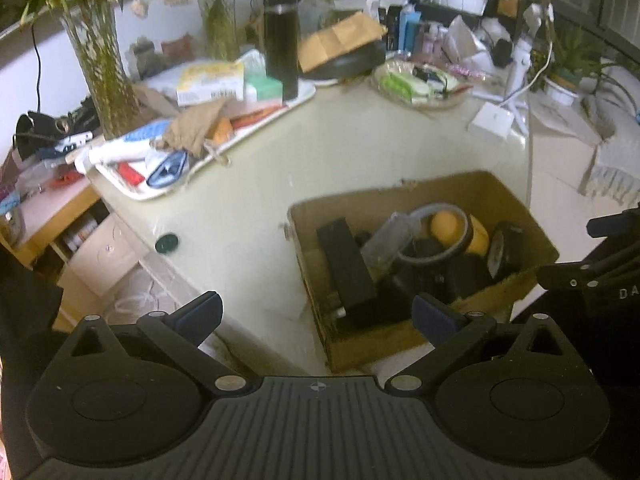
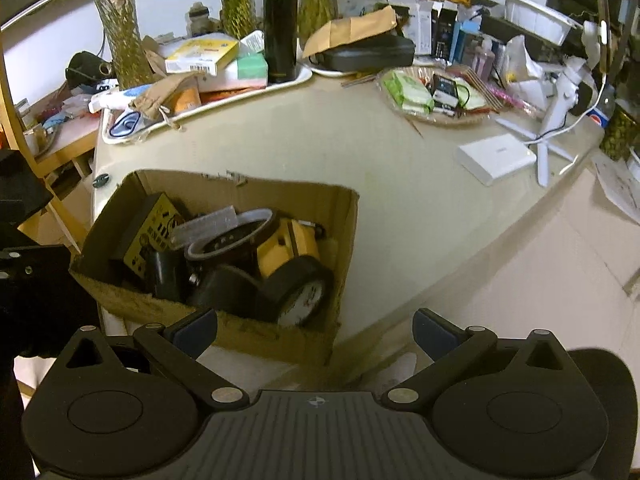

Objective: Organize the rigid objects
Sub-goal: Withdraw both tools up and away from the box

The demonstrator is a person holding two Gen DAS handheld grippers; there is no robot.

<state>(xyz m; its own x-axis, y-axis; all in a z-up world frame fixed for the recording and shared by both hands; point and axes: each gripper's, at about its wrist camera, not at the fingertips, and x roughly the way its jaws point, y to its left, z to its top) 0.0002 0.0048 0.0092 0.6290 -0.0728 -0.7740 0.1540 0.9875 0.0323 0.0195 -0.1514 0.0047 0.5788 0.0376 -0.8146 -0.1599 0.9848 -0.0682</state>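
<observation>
both tongs (image 1: 317,316) (image 2: 315,330) wide apart, empty, clock face (image 2: 301,299) clear only in right view, cardboard box (image 1: 404,196)

left gripper (image 1: 316,318): your matte black body, ribbed centre plate, small crosshair mark
fingers (image 1: 200,314): black links, dark blue pads
right gripper (image 2: 316,330): same build
discs: two round black housings each
fasteners: silver pins at the link pivots
</observation>
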